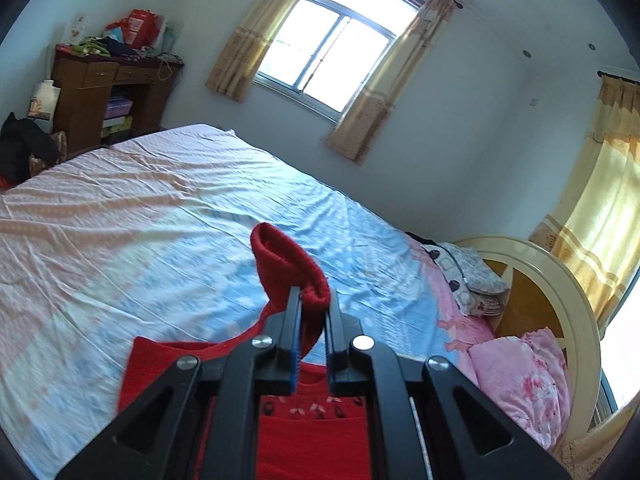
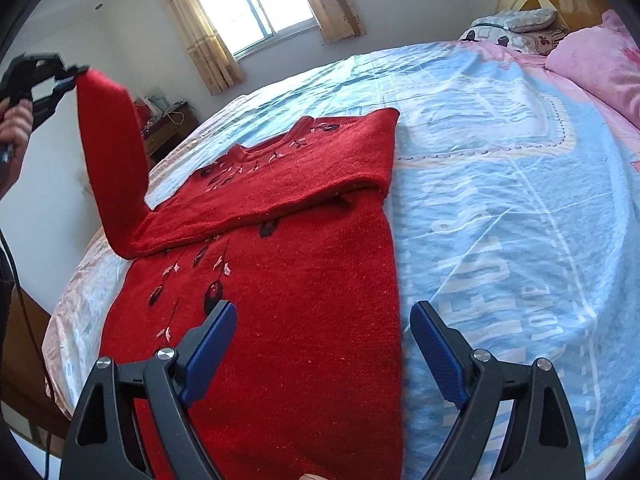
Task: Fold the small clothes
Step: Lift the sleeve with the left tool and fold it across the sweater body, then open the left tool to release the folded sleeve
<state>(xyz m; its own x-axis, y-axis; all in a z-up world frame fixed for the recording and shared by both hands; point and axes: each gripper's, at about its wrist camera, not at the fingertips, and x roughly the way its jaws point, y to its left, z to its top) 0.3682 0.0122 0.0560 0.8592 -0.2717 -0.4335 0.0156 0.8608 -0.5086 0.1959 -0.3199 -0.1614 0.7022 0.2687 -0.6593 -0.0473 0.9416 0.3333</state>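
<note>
A red knitted sweater with dark and pink embroidery lies flat on the bed, its right sleeve folded across the chest. The left sleeve is lifted upright off the bed. My left gripper is shut on that sleeve's cuff, and it also shows in the right wrist view as the left gripper, held by a hand. My right gripper hovers over the sweater's lower right edge, jaws wide open, nothing pinched between them.
The bed sheet is blue and pink. Pink bedding and pillows pile by the headboard. A wooden cabinet with clutter stands at the far wall, beside a curtained window.
</note>
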